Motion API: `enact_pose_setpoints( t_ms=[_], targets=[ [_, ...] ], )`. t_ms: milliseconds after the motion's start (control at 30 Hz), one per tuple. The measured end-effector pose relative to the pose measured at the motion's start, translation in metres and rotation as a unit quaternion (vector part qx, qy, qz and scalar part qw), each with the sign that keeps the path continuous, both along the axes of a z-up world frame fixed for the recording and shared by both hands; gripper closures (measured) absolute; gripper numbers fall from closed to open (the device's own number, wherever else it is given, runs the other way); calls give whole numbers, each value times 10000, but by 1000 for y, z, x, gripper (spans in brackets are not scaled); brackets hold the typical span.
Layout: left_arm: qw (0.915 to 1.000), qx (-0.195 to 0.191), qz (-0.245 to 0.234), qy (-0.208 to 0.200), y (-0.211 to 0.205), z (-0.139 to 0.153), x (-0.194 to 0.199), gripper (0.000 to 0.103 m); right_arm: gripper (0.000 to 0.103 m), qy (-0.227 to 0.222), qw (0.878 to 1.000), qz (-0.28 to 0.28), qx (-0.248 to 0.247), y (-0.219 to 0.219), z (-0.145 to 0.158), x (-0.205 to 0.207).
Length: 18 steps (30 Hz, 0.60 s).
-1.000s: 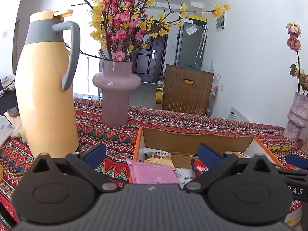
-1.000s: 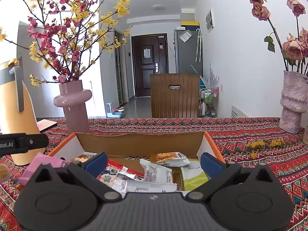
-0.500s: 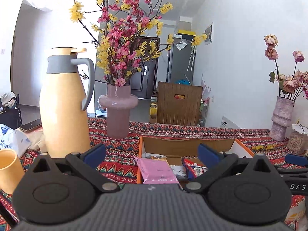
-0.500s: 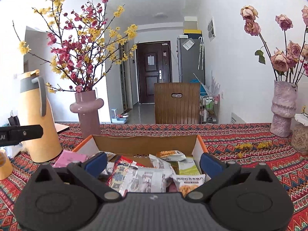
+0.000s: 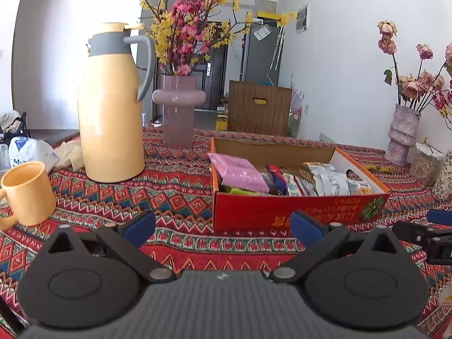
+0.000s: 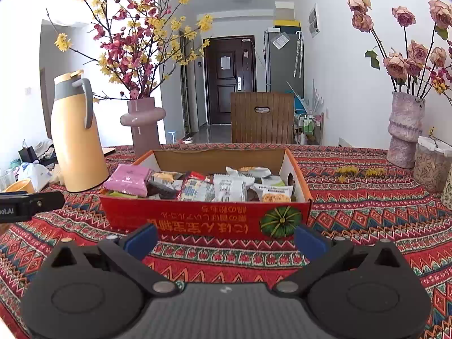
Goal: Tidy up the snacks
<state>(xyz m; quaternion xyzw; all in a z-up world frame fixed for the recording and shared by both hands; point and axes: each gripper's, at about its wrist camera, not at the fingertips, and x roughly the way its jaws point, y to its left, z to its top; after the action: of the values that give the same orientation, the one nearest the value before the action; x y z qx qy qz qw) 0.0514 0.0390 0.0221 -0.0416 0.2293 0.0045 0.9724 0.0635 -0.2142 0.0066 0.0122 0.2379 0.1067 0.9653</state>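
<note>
Hovering short of the red snack box (image 6: 206,220), the right gripper (image 6: 224,238) and left gripper (image 5: 221,226) are both spread and hold nothing. Snack packets (image 6: 228,188) fill the box on the patterned bench (image 6: 367,212), right of the yellow thermos (image 5: 111,107).

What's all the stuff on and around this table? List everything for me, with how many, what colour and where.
snack box: one, red outside, centre of table
snack packets: many, mixed colours, inside the box
pink packet: one, at the box's left end, overhanging its rim
thermos jug: one, yellow with grey handle, left of box
mug: one, yellow, near left
pink vase: one, holding pink and yellow blossoms, behind box
textured vase: one, pale purple, with dried roses, far right
tablecloth: one, red patterned
wooden chair: one, brown, beyond table
door: one, dark, far end of the room
left gripper: black, blue pads, open
right gripper: black, blue pads, open
</note>
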Motion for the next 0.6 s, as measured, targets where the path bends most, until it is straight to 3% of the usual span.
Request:
enact_pose_setpoints(
  t_ms=[267,600],
  targets=[
    [9990,-67,-174,402,-1,-20,-12,0,0,394,9992,-60,-14,-1,-15,-12],
    [9982,-34,-287,519,-10,-23,-18,0,0,521,9986,-106,20,-6,-19,-16]
  ],
)
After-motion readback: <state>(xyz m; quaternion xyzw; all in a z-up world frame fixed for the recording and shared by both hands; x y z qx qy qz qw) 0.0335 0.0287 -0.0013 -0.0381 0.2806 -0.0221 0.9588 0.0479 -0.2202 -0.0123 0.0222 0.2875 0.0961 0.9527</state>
